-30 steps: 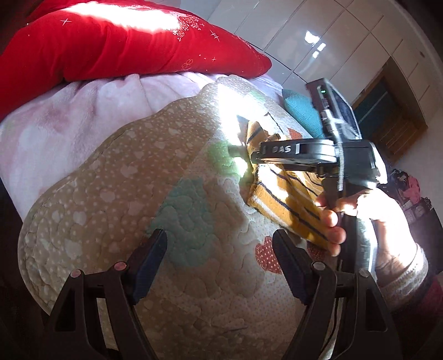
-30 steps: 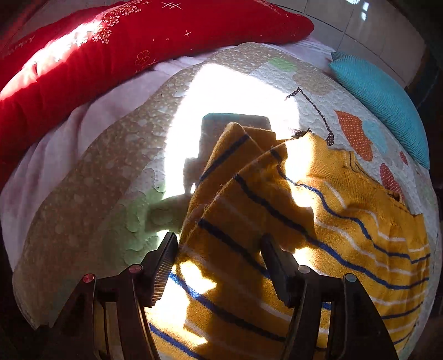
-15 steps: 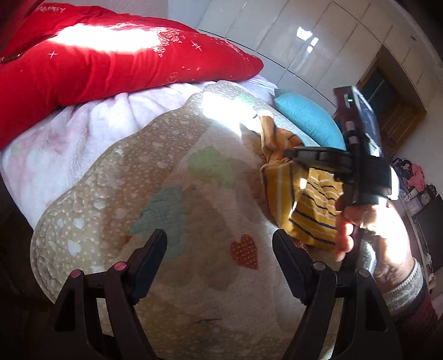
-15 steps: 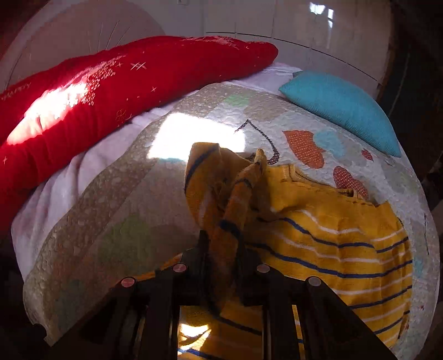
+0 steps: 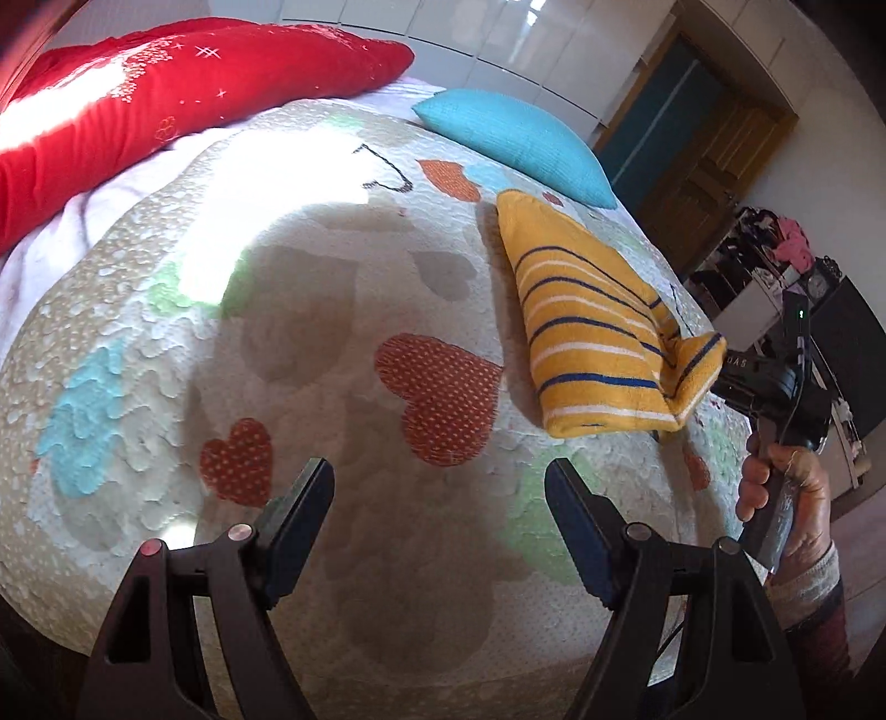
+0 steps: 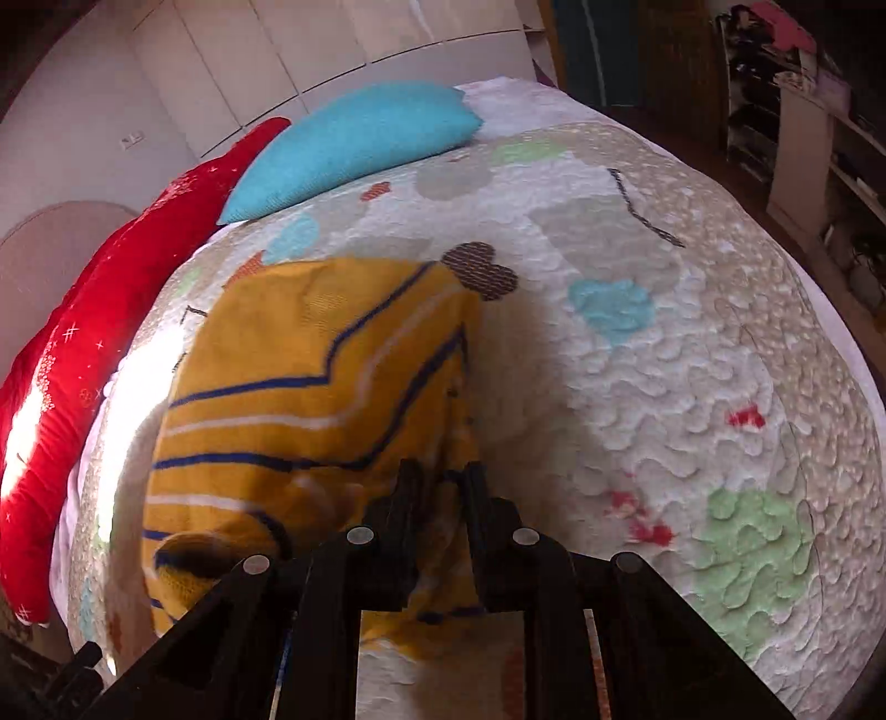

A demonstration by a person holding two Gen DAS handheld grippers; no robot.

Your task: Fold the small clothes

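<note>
A small yellow sweater point(image 5: 587, 327) with blue and white stripes lies folded over on the quilted bedspread point(image 5: 332, 332). My right gripper point(image 6: 443, 487) is shut on the sweater's edge point(image 6: 310, 399) and holds that part pulled across the rest of the garment. In the left wrist view the right gripper point(image 5: 720, 365) sits at the sweater's right corner, held by a hand. My left gripper point(image 5: 437, 509) is open and empty, low over the quilt, left of and nearer than the sweater.
A red pillow point(image 5: 166, 88) lies along the far left of the bed and a turquoise cushion point(image 5: 515, 138) at the far side. White wardrobe doors point(image 5: 498, 33) stand behind. Shelves with clutter point(image 5: 775, 260) stand to the right beyond the bed edge.
My right gripper shut on the sweater's sleeve and carried it across to the right, folding the garment over. My left gripper drew back and stayed open.
</note>
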